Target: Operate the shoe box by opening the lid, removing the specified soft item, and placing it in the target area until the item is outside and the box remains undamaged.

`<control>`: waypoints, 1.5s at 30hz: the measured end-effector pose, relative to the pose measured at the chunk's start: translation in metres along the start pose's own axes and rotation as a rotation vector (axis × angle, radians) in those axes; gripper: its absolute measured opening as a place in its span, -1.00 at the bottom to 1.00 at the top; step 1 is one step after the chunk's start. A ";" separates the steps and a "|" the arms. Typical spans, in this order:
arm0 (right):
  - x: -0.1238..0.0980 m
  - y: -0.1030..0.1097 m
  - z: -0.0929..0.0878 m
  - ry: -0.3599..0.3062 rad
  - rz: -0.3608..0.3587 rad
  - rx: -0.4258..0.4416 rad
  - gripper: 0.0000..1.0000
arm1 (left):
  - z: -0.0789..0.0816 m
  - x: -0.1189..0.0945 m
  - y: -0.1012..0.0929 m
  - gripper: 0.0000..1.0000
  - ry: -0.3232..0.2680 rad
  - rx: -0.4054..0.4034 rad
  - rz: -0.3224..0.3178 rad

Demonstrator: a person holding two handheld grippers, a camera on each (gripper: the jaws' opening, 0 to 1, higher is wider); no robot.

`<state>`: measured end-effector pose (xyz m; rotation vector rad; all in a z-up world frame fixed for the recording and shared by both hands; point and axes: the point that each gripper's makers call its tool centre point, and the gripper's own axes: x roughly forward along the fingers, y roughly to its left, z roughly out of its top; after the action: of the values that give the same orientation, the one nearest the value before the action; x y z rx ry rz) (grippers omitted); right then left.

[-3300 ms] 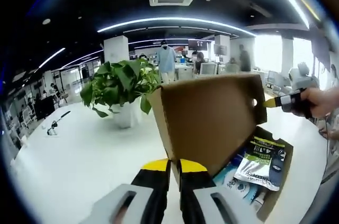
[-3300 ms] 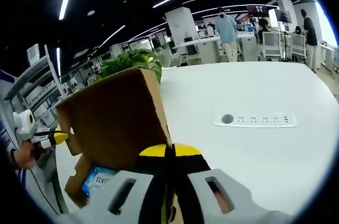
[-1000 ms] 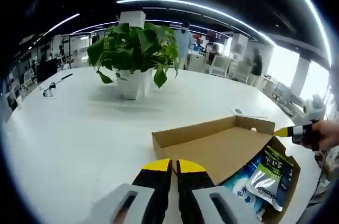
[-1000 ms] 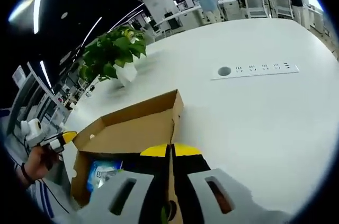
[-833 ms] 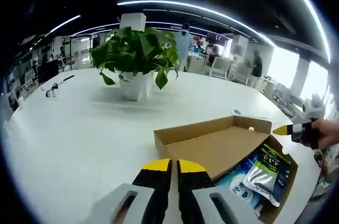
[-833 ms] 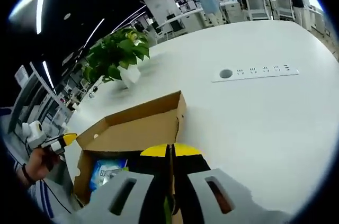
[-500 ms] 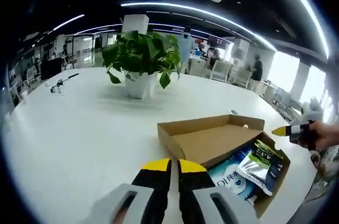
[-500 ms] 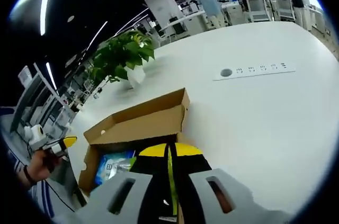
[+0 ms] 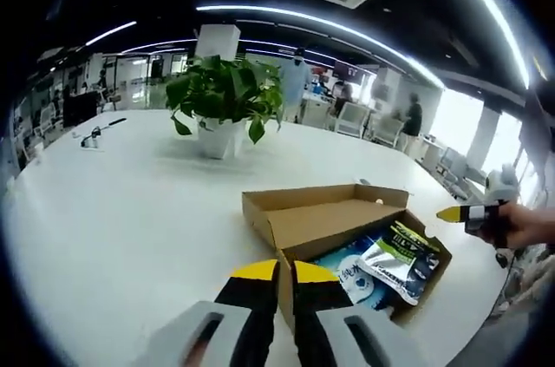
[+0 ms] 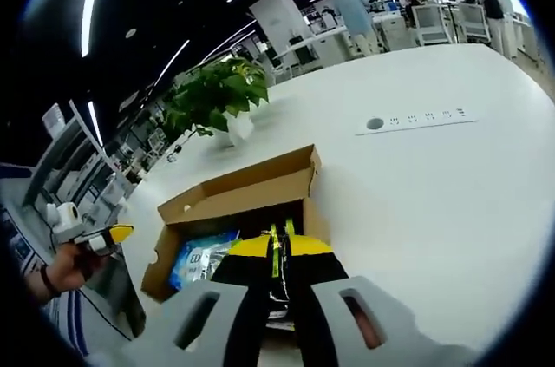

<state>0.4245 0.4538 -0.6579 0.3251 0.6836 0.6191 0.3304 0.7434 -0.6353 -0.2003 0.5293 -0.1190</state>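
Note:
A brown cardboard shoe box (image 9: 427,282) stands open on the white table, its lid (image 9: 321,211) folded back flat behind it. Inside lie a silver and green packet (image 9: 395,254) and a blue and white soft pack (image 9: 351,270). My left gripper (image 9: 277,270) is shut just short of the box's near corner. In the right gripper view it (image 10: 117,233) hangs in a hand, a little off the box's (image 10: 156,271) left end. My right gripper (image 10: 273,247) is shut above the lid (image 10: 251,198) and blue pack (image 10: 199,258); from the left it (image 9: 451,212) hovers beside the box's right end.
A potted green plant (image 9: 221,102) stands on the table (image 9: 130,211) behind the box, also seen as the plant (image 10: 217,94). A socket strip (image 10: 416,121) is set into the tabletop to the right. Desks, chairs and people fill the far office.
The lid went from upright to folded back flat behind the box. Both grippers have drawn back from it, and more of the packets inside now shows.

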 end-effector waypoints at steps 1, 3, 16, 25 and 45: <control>-0.002 0.001 -0.001 0.000 0.003 -0.001 -0.91 | -0.001 0.000 -0.003 -0.90 0.001 0.002 -0.006; -0.006 0.003 -0.005 -0.001 0.012 -0.004 -0.90 | -0.003 -0.001 -0.013 -0.89 0.002 0.003 -0.030; -0.028 0.005 -0.024 0.003 0.037 -0.014 -0.87 | -0.025 0.003 -0.066 -0.87 0.042 0.029 -0.122; -0.046 0.004 -0.029 -0.019 0.052 -0.022 -0.85 | -0.040 0.013 -0.087 -0.85 0.101 0.050 -0.164; -0.091 0.006 -0.051 -0.061 0.058 -0.029 -0.72 | -0.085 0.050 -0.121 -0.59 0.330 -0.019 -0.257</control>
<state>0.3323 0.4058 -0.6484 0.3362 0.6081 0.6716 0.3222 0.6044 -0.7050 -0.2689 0.8318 -0.4020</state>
